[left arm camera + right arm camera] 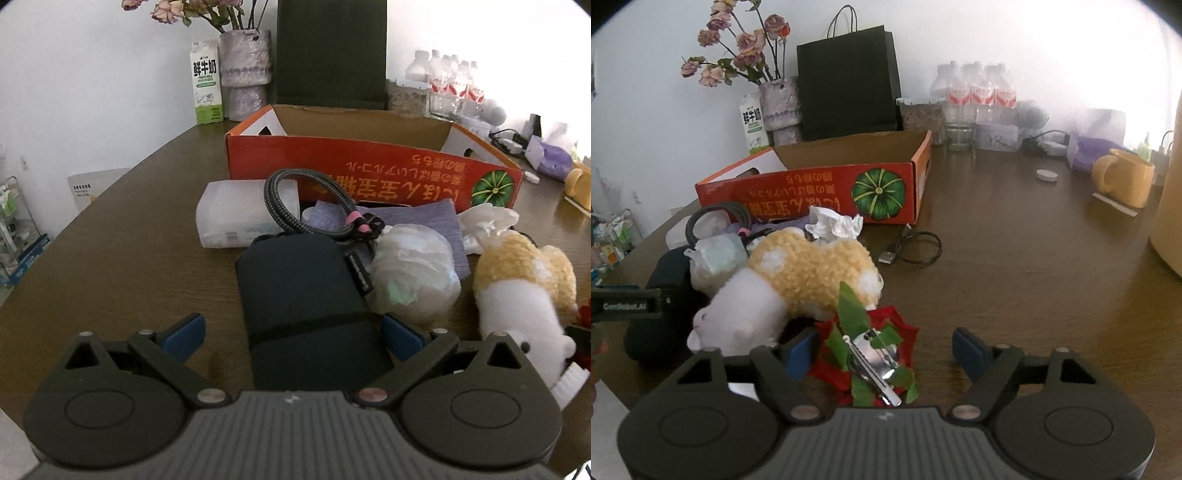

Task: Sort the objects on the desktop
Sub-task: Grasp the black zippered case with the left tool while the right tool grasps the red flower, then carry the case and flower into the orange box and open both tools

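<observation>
Left gripper [291, 334] low over the brown wooden bench [110, 258], jaws apart and straddling the near end of a dark navy soft zip pouch [299, 291]; right pad looks against the pouch edge, left pad clear of it, no clamp. Pouch lies flat, long axis running straight away from the gripper toward the box. Right gripper [886, 354] also low, jaws apart, a red fabric flower hair clip with green leaves and a silver metal clasp [868, 354] lying between them; left pad close beside the petals, right pad well apart. Clasp's long axis runs diagonally, near-right to far-left. Just beyond the clip, a yellow-and-white knitted plush toy [798, 280] on its side, white end toward the left gripper. Beside the pouch, a crumpled translucent plastic bag [410, 269]; on the pouch's far end, a coiled grey braided cable with a pink tie [295, 203]. Behind that, a white tissue pack [236, 214]. Farther back, an open red cardboard box with a green pumpkin print [369, 173], print upside down.
</observation>
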The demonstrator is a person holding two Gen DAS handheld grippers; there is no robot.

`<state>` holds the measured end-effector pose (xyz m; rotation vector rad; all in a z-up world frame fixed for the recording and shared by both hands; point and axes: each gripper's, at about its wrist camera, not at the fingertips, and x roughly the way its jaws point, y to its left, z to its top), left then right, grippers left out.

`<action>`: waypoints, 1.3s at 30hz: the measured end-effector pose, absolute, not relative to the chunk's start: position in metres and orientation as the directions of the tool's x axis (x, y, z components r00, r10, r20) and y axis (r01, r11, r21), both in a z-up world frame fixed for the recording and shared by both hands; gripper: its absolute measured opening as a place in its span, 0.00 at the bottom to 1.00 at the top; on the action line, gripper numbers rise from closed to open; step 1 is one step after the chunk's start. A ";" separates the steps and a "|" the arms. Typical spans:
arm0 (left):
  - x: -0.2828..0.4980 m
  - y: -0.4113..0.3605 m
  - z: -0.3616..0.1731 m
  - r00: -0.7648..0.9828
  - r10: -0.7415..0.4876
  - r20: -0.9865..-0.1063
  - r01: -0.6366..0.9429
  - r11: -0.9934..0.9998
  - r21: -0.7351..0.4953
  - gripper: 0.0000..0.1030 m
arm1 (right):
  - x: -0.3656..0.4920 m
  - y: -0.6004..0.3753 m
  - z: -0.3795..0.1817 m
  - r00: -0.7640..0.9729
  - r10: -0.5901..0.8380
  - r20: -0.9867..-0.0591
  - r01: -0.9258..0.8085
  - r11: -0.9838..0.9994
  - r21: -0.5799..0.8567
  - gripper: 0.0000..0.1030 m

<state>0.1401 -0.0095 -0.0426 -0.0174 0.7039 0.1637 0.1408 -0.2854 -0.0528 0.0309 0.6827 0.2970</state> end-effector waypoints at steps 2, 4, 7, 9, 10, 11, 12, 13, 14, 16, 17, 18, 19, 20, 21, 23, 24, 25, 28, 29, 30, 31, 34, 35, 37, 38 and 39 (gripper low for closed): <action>0.143 -0.009 -0.045 0.744 0.138 -0.654 -0.156 0.987 0.030 0.98 | 0.142 -0.285 -0.055 0.732 0.289 -0.617 -0.267 0.955 0.130 0.63; 0.143 -0.008 -0.046 0.745 0.103 -0.659 -0.134 0.991 0.003 0.83 | 0.143 -0.286 -0.054 0.733 0.292 -0.614 -0.272 0.954 0.129 0.52; 0.141 -0.009 -0.044 0.749 0.069 -0.659 -0.113 0.993 -0.024 0.73 | 0.143 -0.288 -0.054 0.731 0.305 -0.611 -0.279 0.950 0.141 0.44; 0.139 -0.008 -0.044 0.751 0.063 -0.658 -0.110 0.994 -0.031 0.71 | 0.143 -0.288 -0.054 0.731 0.310 -0.608 -0.282 0.948 0.145 0.42; 0.139 -0.007 -0.044 0.751 0.060 -0.657 -0.109 0.993 -0.035 0.70 | 0.142 -0.289 -0.054 0.731 0.314 -0.606 -0.284 0.947 0.148 0.41; 0.138 -0.007 -0.043 0.752 0.059 -0.657 -0.110 0.993 -0.037 0.69 | 0.142 -0.289 -0.054 0.731 0.315 -0.606 -0.285 0.947 0.148 0.41; 0.138 -0.006 -0.043 0.754 0.058 -0.655 -0.109 0.993 -0.038 0.68 | 0.141 -0.289 -0.053 0.734 0.314 -0.603 -0.284 0.947 0.148 0.40; 0.137 -0.005 -0.042 0.756 0.054 -0.653 -0.106 0.993 -0.041 0.67 | 0.141 -0.289 -0.052 0.736 0.313 -0.600 -0.283 0.948 0.147 0.40; 0.136 -0.005 -0.041 0.758 0.049 -0.651 -0.102 0.994 -0.044 0.67 | 0.140 -0.289 -0.051 0.738 0.313 -0.598 -0.282 0.948 0.148 0.40; 0.132 -0.003 -0.039 0.765 0.046 -0.642 -0.100 0.994 -0.047 0.65 | 0.137 -0.289 -0.048 0.746 0.309 -0.590 -0.278 0.950 0.145 0.40; 0.131 -0.002 -0.037 0.770 0.046 -0.637 -0.097 0.994 -0.045 0.65 | 0.136 -0.289 -0.046 0.750 0.306 -0.587 -0.275 0.951 0.144 0.40; 0.129 -0.001 -0.036 0.775 0.044 -0.630 -0.094 0.995 -0.046 0.65 | 0.135 -0.289 -0.045 0.754 0.303 -0.583 -0.273 0.952 0.142 0.40; 0.128 0.000 -0.035 0.779 0.039 -0.626 -0.090 0.995 -0.049 0.65 | 0.133 -0.289 -0.044 0.758 0.300 -0.580 -0.270 0.953 0.140 0.40; 0.126 0.001 -0.033 0.784 0.034 -0.620 -0.085 0.995 -0.053 0.65 | 0.132 -0.289 -0.043 0.760 0.298 -0.577 -0.268 0.953 0.139 0.40; 0.125 0.003 -0.032 0.787 0.031 -0.616 -0.083 0.995 -0.055 0.65 | 0.131 -0.288 -0.041 0.763 0.295 -0.575 -0.266 0.954 0.136 0.40; 0.121 0.006 -0.027 0.797 0.025 -0.603 -0.078 0.995 -0.061 0.65 | 0.128 -0.286 -0.037 0.771 0.289 -0.568 -0.264 0.956 0.129 0.40; 0.119 0.007 -0.025 0.802 0.023 -0.597 -0.076 0.995 -0.063 0.65 | 0.128 -0.286 -0.036 0.774 0.288 -0.564 -0.263 0.956 0.127 0.40; 0.117 0.009 -0.022 0.806 0.020 -0.592 -0.074 0.995 -0.066 0.65 | 0.127 -0.285 -0.033 0.778 0.286 -0.560 -0.262 0.957 0.125 0.40; 0.114 0.016 -0.012 0.820 0.012 -0.572 -0.065 0.995 -0.072 0.65 | 0.125 -0.282 -0.025 0.791 0.284 -0.542 -0.264 0.957 0.116 0.40; 0.113 0.018 -0.007 0.827 0.009 -0.563 -0.059 0.996 -0.072 0.65 | 0.125 -0.280 -0.021 0.796 0.285 -0.534 -0.266 0.957 0.113 0.40; 0.112 0.021 -0.002 0.832 0.005 -0.555 -0.054 0.996 -0.072 0.65 | 0.126 -0.279 -0.017 0.801 0.286 -0.526 -0.269 0.957 0.111 0.40; 0.113 0.024 0.004 0.838 0.000 -0.545 -0.048 0.996 -0.074 0.65 | 0.128 -0.277 -0.013 0.807 0.287 -0.516 -0.272 0.956 0.107 0.40; 0.116 0.031 0.023 0.862 -0.011 -0.507 -0.036 0.996 -0.082 0.65 | 0.134 -0.269 0.002 0.825 0.293 -0.484 -0.282 0.954 0.097 0.40; 0.119 0.034 0.031 0.871 -0.013 -0.492 -0.033 0.996 -0.083 0.65 | 0.137 -0.266 0.008 0.832 0.296 -0.469 -0.288 0.953 0.090 0.40; 0.126 0.038 0.045 0.884 -0.021 -0.467 -0.024 0.996 -0.091 0.65 | 0.144 -0.259 0.019 0.844 0.301 -0.444 -0.299 0.951 0.078 0.40; 0.132 0.040 0.052 0.890 -0.027 -0.455 -0.019 0.995 -0.095 0.65 | 0.149 -0.255 0.025 0.850 0.306 -0.428 -0.308 0.949 0.068 0.40; 0.138 0.041 0.060 0.896 -0.031 -0.442 -0.014 0.995 -0.097 0.65 | 0.153 -0.250 0.031 0.855 0.312 -0.415 -0.317 0.947 0.060 0.40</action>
